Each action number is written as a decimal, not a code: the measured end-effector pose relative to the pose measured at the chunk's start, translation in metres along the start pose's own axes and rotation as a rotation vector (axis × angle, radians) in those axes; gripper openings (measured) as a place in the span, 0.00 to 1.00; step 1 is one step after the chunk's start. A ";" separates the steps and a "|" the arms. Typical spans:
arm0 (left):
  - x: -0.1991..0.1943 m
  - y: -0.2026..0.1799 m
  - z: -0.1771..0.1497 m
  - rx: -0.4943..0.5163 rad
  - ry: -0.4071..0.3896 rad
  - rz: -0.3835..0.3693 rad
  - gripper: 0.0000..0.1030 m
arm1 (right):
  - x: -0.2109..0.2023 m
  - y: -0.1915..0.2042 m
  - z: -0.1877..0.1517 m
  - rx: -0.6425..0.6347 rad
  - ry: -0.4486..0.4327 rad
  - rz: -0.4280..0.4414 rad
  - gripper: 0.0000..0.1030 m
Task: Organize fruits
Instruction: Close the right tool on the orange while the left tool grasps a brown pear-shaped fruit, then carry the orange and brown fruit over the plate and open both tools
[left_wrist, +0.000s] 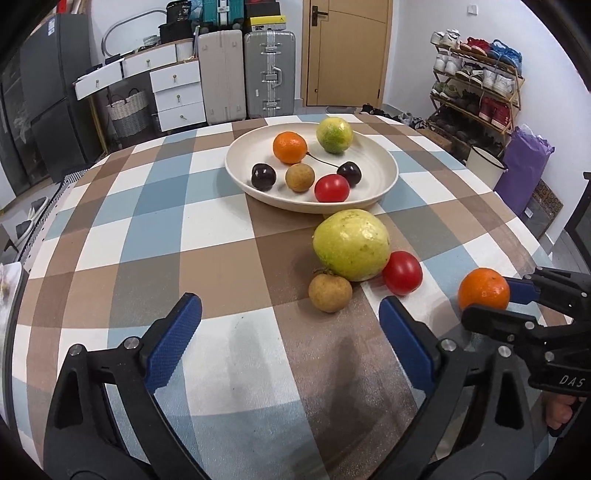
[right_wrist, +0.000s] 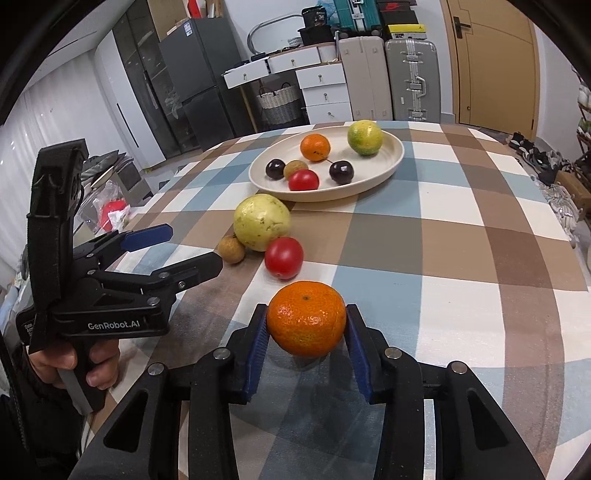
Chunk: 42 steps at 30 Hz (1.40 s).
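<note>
My right gripper (right_wrist: 306, 325) is shut on a mandarin orange (right_wrist: 306, 323), just above the checked tablecloth; it also shows in the left wrist view (left_wrist: 484, 290). My left gripper (left_wrist: 290, 317) is open and empty, low over the table, short of a brown longan (left_wrist: 330, 292), a big yellow-green guava (left_wrist: 351, 244) and a red tomato (left_wrist: 402, 272). A cream plate (left_wrist: 384, 155) behind them holds an orange (left_wrist: 290, 147), a green citrus (left_wrist: 334, 134), two dark cherries, a longan and a tomato.
The table's rounded edge (left_wrist: 524, 236) falls away at the right near a shoe rack (left_wrist: 476, 85) and purple bag (left_wrist: 528, 166). Suitcases and drawers stand beyond the far edge. Bags lie left of the table (right_wrist: 110, 214).
</note>
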<state>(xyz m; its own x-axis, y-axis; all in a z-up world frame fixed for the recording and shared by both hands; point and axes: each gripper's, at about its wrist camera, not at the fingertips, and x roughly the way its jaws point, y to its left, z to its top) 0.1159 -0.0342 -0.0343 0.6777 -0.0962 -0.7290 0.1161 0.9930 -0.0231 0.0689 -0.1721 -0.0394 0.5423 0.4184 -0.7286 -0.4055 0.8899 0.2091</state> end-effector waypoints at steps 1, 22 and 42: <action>0.002 -0.001 0.002 0.007 0.003 -0.004 0.93 | -0.001 -0.001 0.000 0.004 -0.002 -0.004 0.40; 0.019 -0.006 0.001 -0.002 0.082 -0.155 0.23 | -0.004 -0.010 -0.001 0.039 -0.010 -0.007 0.40; -0.031 -0.005 0.011 -0.013 -0.025 -0.124 0.23 | -0.016 -0.003 0.025 0.001 -0.071 0.022 0.40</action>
<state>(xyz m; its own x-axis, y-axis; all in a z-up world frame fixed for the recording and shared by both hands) 0.1029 -0.0368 -0.0042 0.6765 -0.2194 -0.7030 0.1904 0.9742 -0.1209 0.0799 -0.1769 -0.0124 0.5840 0.4498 -0.6757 -0.4174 0.8804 0.2253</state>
